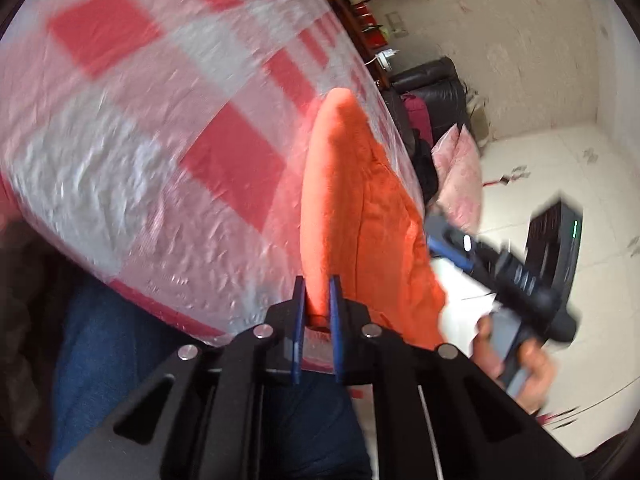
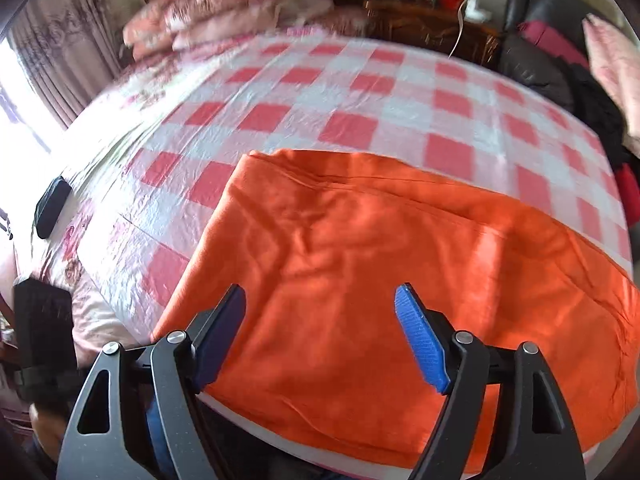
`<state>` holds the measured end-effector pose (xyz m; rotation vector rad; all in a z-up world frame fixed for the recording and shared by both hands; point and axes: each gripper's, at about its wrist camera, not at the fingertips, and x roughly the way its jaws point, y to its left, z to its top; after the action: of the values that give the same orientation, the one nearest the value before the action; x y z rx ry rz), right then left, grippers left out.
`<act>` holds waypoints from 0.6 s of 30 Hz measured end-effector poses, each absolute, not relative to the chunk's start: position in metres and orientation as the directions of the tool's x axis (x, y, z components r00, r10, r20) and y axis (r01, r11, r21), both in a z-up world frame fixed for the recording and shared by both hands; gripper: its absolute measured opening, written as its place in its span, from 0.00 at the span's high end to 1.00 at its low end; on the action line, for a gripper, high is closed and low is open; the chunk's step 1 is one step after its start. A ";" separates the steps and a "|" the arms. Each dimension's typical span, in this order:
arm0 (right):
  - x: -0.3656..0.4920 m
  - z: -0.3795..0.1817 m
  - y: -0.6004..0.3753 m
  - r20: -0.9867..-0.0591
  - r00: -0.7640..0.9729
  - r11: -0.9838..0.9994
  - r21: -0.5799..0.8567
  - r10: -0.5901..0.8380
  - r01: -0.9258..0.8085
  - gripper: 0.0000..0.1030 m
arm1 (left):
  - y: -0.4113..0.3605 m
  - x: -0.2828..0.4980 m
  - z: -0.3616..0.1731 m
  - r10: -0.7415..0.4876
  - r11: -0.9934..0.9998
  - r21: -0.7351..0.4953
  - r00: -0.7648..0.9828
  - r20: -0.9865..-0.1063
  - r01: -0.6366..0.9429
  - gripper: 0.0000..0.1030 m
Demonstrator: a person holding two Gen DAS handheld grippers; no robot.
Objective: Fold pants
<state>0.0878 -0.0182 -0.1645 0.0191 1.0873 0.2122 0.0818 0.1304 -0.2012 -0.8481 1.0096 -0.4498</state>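
while left gripper [image 1: 317, 300] pinches orange pants [image 2: 360, 248], right gripper [image 2: 320, 300] gapes empty above them.

Bright daylight, seemingly from the window [image 2: 16, 92]; motion blur, fisheye-warped edges.

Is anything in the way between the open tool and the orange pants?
No, nothing visible blocks it. The right tool hangs open just above the orange pants, with only bare cloth under and between its fingers. The left tool is already pinched shut on an edge of the pants at the side of the checked bed.
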 end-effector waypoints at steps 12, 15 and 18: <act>0.162 -0.167 0.055 -0.949 0.261 0.958 0.105 0.176 -0.265 0.16 | 0.037 0.061 -0.108 -0.371 0.928 -0.243 0.628 -0.684 0.283 0.92; 0.163 -0.175 0.069 -0.960 0.238 0.947 0.070 0.150 -0.314 0.19 | 0.017 0.063 -0.098 -0.336 0.935 -0.156 0.651 -0.681 0.320 0.92; 0.162 -0.175 0.066 -0.960 0.243 0.943 0.055 0.141 -0.329 0.80 | 0.004 0.060 -0.085 -0.331 0.930 -0.109 0.671 -0.663 0.351 0.93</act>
<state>0.1620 0.0664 -0.1750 -0.1708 1.2870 0.3231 0.0603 0.0035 -0.0847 0.0288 0.7413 -0.3836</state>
